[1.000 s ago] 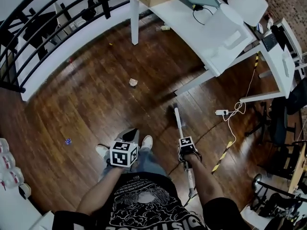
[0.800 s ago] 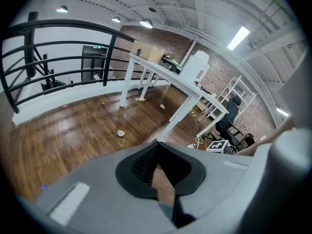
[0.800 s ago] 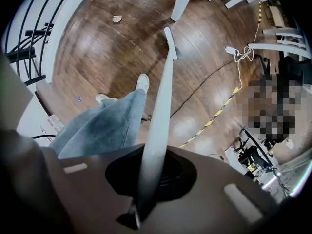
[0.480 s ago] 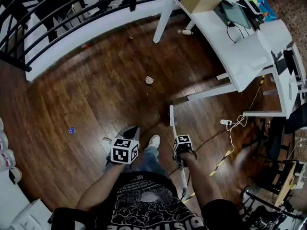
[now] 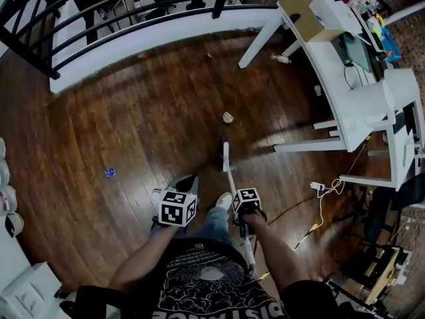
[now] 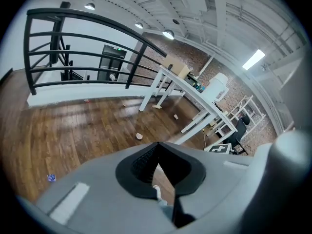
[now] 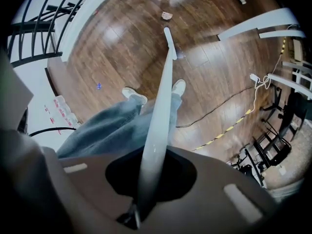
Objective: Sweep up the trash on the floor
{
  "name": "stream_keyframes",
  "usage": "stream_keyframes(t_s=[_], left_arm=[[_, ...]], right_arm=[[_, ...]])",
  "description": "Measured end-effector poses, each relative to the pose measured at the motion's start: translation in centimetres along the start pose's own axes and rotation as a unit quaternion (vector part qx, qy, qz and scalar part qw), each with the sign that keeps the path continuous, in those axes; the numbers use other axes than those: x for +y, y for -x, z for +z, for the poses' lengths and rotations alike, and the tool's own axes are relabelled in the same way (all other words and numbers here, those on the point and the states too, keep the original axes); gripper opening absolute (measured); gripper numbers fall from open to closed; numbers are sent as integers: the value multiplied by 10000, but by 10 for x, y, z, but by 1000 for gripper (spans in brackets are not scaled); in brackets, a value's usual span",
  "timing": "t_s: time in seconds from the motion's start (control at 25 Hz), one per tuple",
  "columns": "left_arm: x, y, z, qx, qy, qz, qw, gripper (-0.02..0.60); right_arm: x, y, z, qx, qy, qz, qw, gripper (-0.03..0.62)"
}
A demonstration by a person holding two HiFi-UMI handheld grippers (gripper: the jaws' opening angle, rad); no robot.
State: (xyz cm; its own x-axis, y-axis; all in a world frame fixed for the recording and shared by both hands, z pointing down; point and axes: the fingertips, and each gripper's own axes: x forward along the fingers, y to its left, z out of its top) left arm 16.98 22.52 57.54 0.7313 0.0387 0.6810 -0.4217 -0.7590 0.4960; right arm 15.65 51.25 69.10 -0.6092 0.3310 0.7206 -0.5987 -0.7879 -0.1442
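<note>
- Lying out in the open on the dark wooden floor, the crumpled scrap of trash is ahead of you, near the legs of the white table.
- You have a small blue scrap well apart from it, toward the floor's left side.
- You can see a few tiny bits along the floor's far edge, below the black railing.
- Your right gripper is clamped on the long pale broom handle. The handle slants forward and down, and its far end is near the crumpled scrap but apart from it.
- Your left gripper carries nothing. Its jaws meet at the tips, with only floor showing behind them.
- You have a cardboard box on the table's far end, and a white cable trails over the floor on the right.
</note>
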Motion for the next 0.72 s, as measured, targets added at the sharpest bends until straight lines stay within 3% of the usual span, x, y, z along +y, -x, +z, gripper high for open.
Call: stream_keyframes(t_s=[0.36,0.72], left_arm=[[75,36,10,-199,487,242,9983,5],[136,68,10,-278,806,407,9955,5]], right_arm=[[99,8,23,127,685,-84,9975,14],[197,9,45,107,1052,139,9943,14]])
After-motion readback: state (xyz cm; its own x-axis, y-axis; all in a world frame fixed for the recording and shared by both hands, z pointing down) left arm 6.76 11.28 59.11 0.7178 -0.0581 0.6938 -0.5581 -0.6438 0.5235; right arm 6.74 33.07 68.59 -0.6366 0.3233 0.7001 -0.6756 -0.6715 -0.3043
